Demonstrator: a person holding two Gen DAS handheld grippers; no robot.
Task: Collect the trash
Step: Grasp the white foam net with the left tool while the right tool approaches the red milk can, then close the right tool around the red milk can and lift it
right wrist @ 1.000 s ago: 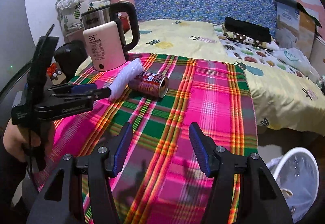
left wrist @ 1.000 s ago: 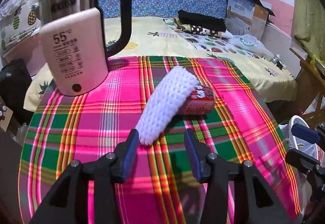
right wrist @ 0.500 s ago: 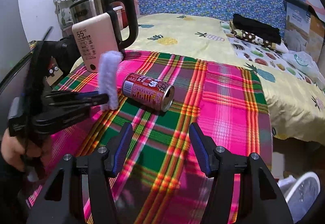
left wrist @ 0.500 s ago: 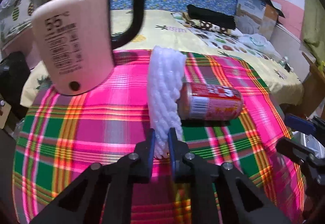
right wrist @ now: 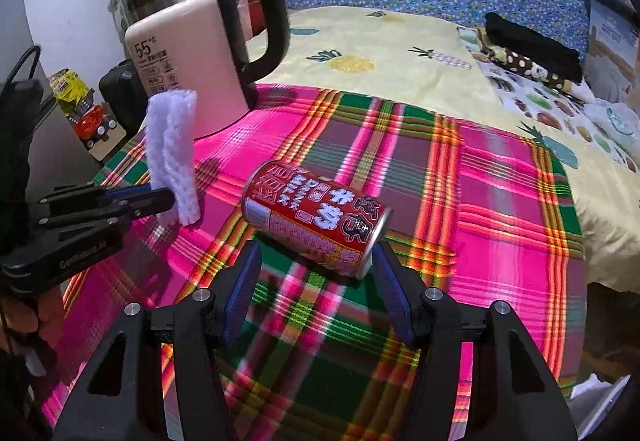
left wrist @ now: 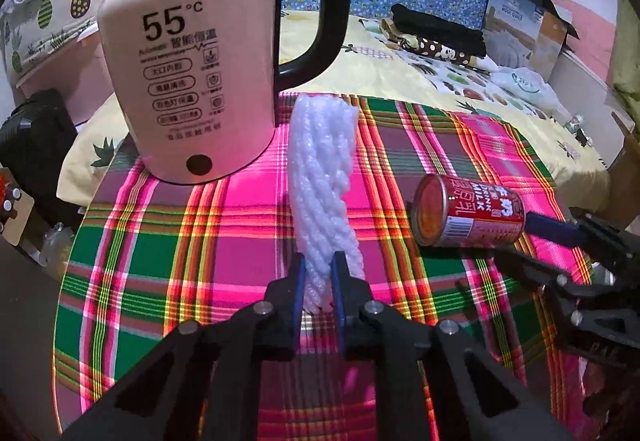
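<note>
On a desk (left wrist: 168,265) with a pink and green plaid cloth, the left hand-held gripper (left wrist: 318,281) is clamped on the lower end of a white foam net sleeve (left wrist: 322,177), beside a kettle (left wrist: 188,81). The right hand-held gripper (right wrist: 316,289), jaws apart, frames a red can (right wrist: 316,221) lying on its side.

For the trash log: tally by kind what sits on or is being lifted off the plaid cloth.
Foam net sleeve, white, pinched in the left gripper: 1
Drink can, red, on its side on the plaid cloth, open right gripper straddling it: 1
Kettle, pink and steel: 1
Total: 3
</note>
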